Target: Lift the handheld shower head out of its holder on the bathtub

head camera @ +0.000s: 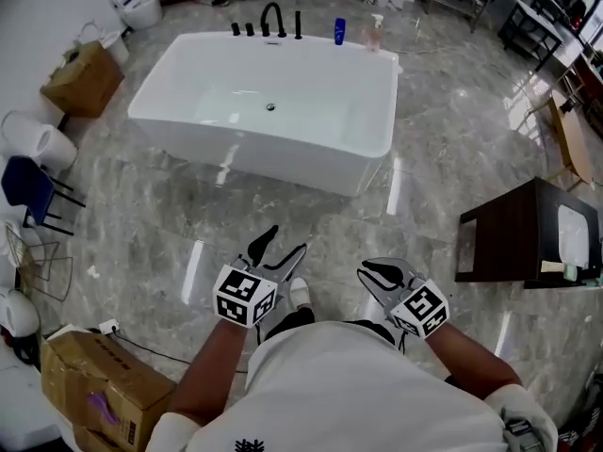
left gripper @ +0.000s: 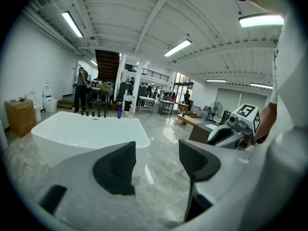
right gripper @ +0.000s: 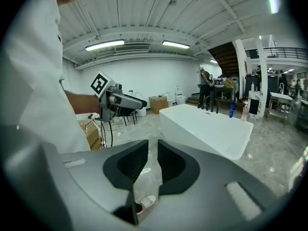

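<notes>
Down on the floor [head camera: 452,158], it's glossy grey marble all round, with ceiling lights mirrored in it. This is a big open hall, white beams overhead. Far left there's a toilet [head camera: 137,8] against the wall, then a box [head camera: 83,78], and a blue chair [head camera: 28,186] nearer in. Another box [head camera: 94,384] sits by the person's left elbow.

Centre stage is the tub [head camera: 283,149], white and freestanding, well apart from both grippers, with bare floor in between. Along its far rim runs a row of black fittings, with a curved spout [head camera: 273,17] in the middle. At the right end of that row is the shower head [head camera: 299,24], slim, black and upright in its holder. It's too small from here to make out more. Further right on the same rim stand a blue bottle [head camera: 339,31] and a pale bottle [head camera: 376,33]. Over at the right edge is a dark cabinet [head camera: 513,234].

Now the claws, both held low in front of the person. The left gripper [left gripper: 156,150] has its jaws wide apart, with only floor and the tub's corner showing through the gap. The right gripper [right gripper: 153,153] is narrow, its pads drawn almost together with just a thin slit between them and nothing in it.
</notes>
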{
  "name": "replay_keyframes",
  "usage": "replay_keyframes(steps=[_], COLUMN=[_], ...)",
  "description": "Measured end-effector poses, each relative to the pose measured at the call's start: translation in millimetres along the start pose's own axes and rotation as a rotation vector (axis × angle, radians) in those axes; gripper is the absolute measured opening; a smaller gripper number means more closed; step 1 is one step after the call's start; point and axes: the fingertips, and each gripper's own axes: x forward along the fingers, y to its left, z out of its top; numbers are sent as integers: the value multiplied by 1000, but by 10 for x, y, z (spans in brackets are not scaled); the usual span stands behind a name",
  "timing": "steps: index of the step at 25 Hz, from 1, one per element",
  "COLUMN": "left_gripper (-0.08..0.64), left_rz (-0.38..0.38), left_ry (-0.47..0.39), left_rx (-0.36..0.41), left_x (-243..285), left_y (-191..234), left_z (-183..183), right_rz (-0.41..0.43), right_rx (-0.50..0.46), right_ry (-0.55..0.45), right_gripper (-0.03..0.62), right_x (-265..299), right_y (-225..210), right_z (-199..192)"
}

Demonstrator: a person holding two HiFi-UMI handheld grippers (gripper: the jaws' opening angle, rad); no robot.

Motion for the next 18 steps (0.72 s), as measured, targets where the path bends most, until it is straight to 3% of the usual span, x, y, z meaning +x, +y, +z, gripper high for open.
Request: replay_keyframes(steps=[4, 8, 18], left_gripper=[278, 278, 278], left_rz=[-25, -47, -46], left_ry=[20, 13, 27], left_rx=[10, -2, -32], left_x=[47, 180, 845], left_y=[562, 864, 1616], left_z=[42, 124, 451], right_rz=[-42, -80, -105], right_rx=[17, 20, 74], right_ry=[-17, 3, -1], right_gripper=[60, 54, 37], right_x=[404, 560, 1100], right_y=[-78, -229, -1088], right_z=[307, 476, 796])
